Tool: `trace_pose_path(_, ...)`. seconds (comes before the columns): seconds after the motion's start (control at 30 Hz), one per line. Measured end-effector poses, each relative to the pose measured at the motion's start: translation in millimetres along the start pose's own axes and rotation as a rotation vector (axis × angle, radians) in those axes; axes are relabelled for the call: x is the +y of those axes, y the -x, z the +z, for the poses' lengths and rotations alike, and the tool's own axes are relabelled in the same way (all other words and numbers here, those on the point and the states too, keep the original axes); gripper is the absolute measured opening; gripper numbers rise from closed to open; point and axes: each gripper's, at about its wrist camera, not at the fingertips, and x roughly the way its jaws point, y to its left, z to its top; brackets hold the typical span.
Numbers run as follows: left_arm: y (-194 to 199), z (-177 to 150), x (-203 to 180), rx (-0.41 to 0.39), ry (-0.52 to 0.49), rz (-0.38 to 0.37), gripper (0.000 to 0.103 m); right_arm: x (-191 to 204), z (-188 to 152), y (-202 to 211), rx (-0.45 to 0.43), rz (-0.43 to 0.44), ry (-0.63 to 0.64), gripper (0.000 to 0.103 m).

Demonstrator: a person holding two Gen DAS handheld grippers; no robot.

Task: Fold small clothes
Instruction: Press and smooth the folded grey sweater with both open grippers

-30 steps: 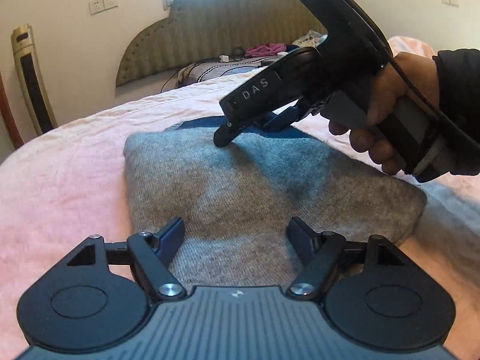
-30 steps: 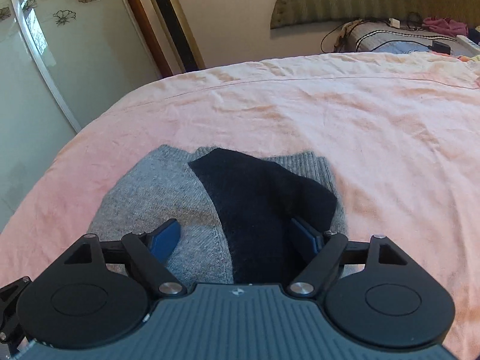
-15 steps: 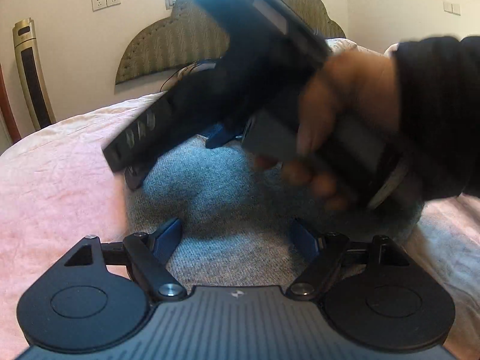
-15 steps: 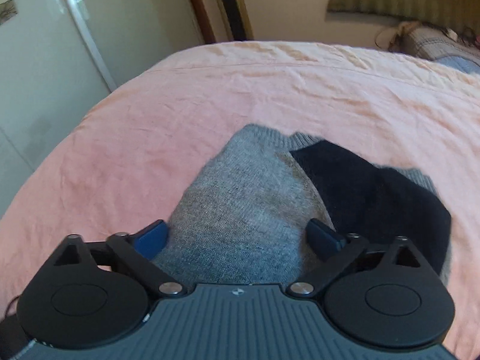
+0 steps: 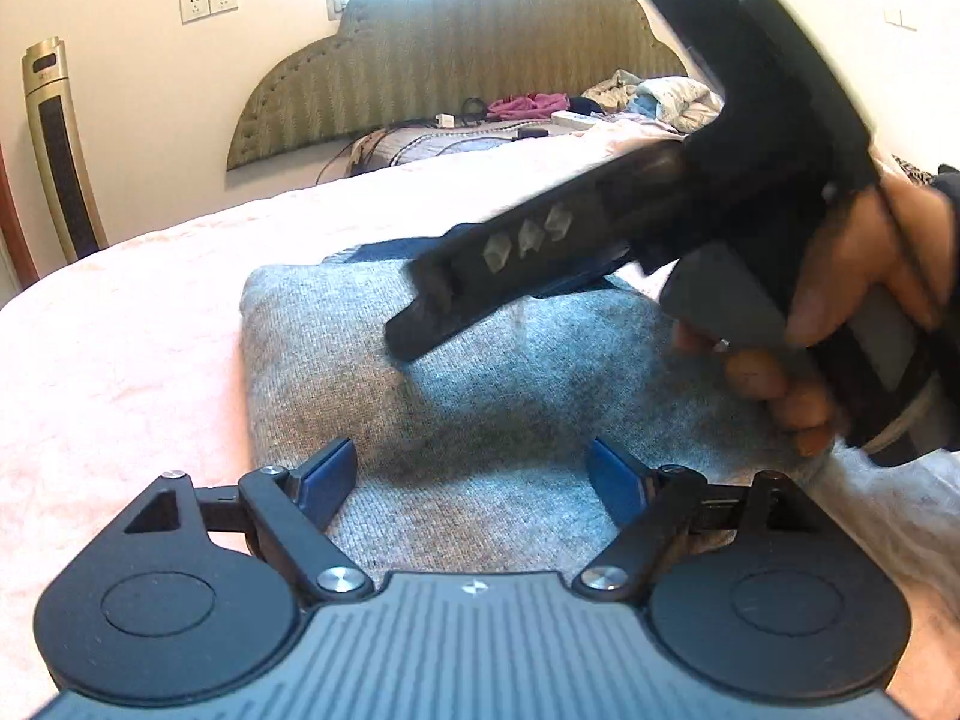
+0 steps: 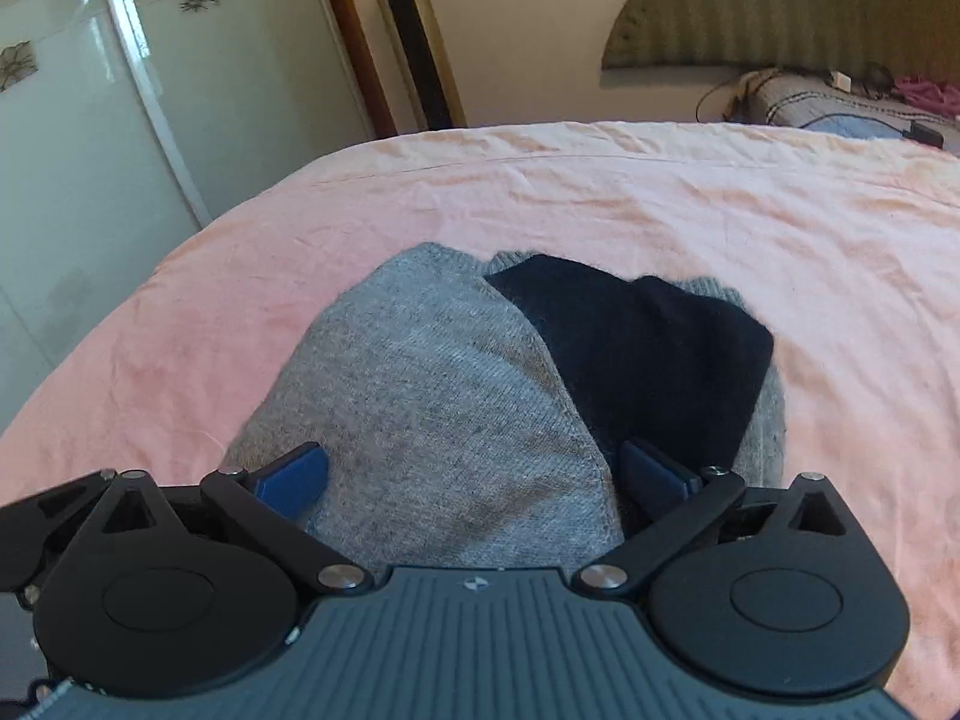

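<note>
A folded grey knit garment [image 5: 480, 372] with a dark navy part [image 6: 648, 348] lies on the pink bed sheet [image 5: 120, 360]. My left gripper [image 5: 471, 480] is open and empty, its blue pads [image 5: 324, 480] just above the garment's near edge. My right gripper [image 6: 471, 480] is open and empty, hovering over the grey and navy fabric [image 6: 444, 420]. In the left wrist view the right gripper's body [image 5: 540, 264] crosses above the garment, blurred, held by a hand [image 5: 840, 312].
A padded headboard [image 5: 456, 60] stands at the far end, with loose clothes and cables [image 5: 540, 108] near it. A tall gold tower unit [image 6: 414, 36] and a glass door [image 6: 90, 120] stand beside the bed. Pink sheet [image 6: 780, 228] surrounds the garment.
The right gripper swung left across the garment and then back to the right; it stays open. The left gripper has barely moved. The garment lies as before.
</note>
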Motion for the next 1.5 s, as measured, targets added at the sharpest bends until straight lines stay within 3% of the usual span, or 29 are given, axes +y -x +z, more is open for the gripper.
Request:
trace_pose_path(0.07, 18, -4, 13, -0.036, 0.095, -0.005, 0.085, -6, 5, 23, -0.003, 0.009, -0.119, 0.101)
trace_pose_path(0.13, 37, -13, 42, -0.055, 0.281, -0.041, 0.086, -22, -2, 56, -0.063, 0.065, -0.217, 0.102)
trace_pose_path(0.2, 42, -22, 74, 0.003, 0.476, -0.107, 0.086, -43, -18, 83, -0.072, 0.094, -0.304, 0.103)
trace_pose_path(0.27, 36, -34, 101, 0.101, 0.673, -0.194, 0.085, -60, -41, 95, -0.008, 0.103, -0.384, 0.098)
trace_pose_path(0.33, 35, -38, 115, 0.104, 0.782, -0.277, 0.084, -69, -62, 96, 0.06, 0.115, -0.428, 0.091)
trace_pose_path(0.4, 19, -42, 125, 0.16, 0.898, -0.428, 0.084, -67, -77, 96, 0.08, 0.158, -0.441, 0.086)
trace_pose_path(0.43, 10, -44, 124, 0.188, 0.933, -0.495, 0.08, -65, -81, 95, 0.089, 0.198, -0.452, 0.086)
trace_pose_path(0.47, 2, -44, 122, 0.216, 0.945, -0.527, 0.069, -63, -84, 92, 0.097, 0.241, -0.466, 0.083)
trace_pose_path(0.5, -3, -44, 117, 0.231, 0.93, -0.518, 0.058, -60, -86, 88, 0.109, 0.28, -0.471, 0.078)
trace_pose_path(0.53, -6, -43, 115, 0.244, 0.908, -0.492, 0.033, -58, -88, 82, 0.124, 0.296, -0.468, 0.065)
trace_pose_path(0.57, -12, -43, 113, 0.274, 0.902, -0.47, 0.014, -58, -90, 77, 0.128, 0.296, -0.464, 0.038)
trace_pose_path(0.6, -15, -46, 115, 0.287, 0.926, -0.473, 0.014, -60, -91, 71, 0.15, 0.285, -0.484, 0.025)
trace_pose_path(0.67, -9, -43, 115, 0.293, 0.913, -0.453, 0.012, -62, -95, 69, 0.137, 0.314, -0.5, 0.024)
trace_pose_path(0.8, 24, -37, 99, 0.278, 0.721, -0.415, 0.012, -44, -104, 86, 0.162, 0.293, -0.371, 0.024)
trace_pose_path(0.9, 31, -44, 96, 0.263, 0.624, -0.364, 0.016, -43, -112, 92, 0.13, 0.294, -0.382, 0.024)
trace_pose_path(0.97, 43, -33, 98, 0.257, 0.582, -0.301, 0.028, -48, -106, 99, 0.112, 0.302, -0.425, 0.051)
trace_pose_path(1.03, 64, -16, 95, 0.161, 0.506, -0.204, 0.037, -51, -89, 115, 0.016, 0.234, -0.418, 0.074)
trace_pose_path(1.1, 79, 1, 83, 0.046, 0.398, -0.149, 0.06, -54, -62, 120, -0.07, 0.205, -0.402, 0.076)
trace_pose_path(1.13, 81, 8, 75, 0.01, 0.353, -0.142, 0.077, -56, -49, 117, -0.093, 0.188, -0.406, 0.076)
trace_pose_path(1.17, 74, 16, 63, -0.007, 0.312, -0.145, 0.078, -55, -33, 110, -0.106, 0.179, -0.402, 0.076)
trace_pose_path(1.23, 52, 22, 44, 0.032, 0.26, -0.171, 0.078, -50, -6, 86, -0.087, 0.201, -0.368, 0.076)
trace_pose_path(1.33, 11, 14, 19, 0.146, 0.189, -0.126, 0.077, -37, 22, 34, 0.034, 0.155, -0.302, 0.076)
trace_pose_path(1.4, 9, 1, 7, 0.098, 0.102, -0.095, 0.078, -28, 24, 1, 0.143, 0.032, -0.196, 0.076)
trace_pose_path(1.43, 11, -5, 4, 0.087, 0.067, -0.088, 0.078, -25, 21, 0, 0.118, 0.017, -0.119, 0.077)
trace_pose_path(1.5, 15, -12, 5, 0.074, 0.051, -0.092, 0.078, -35, 21, -1, 0.122, 0.037, -0.125, 0.077)
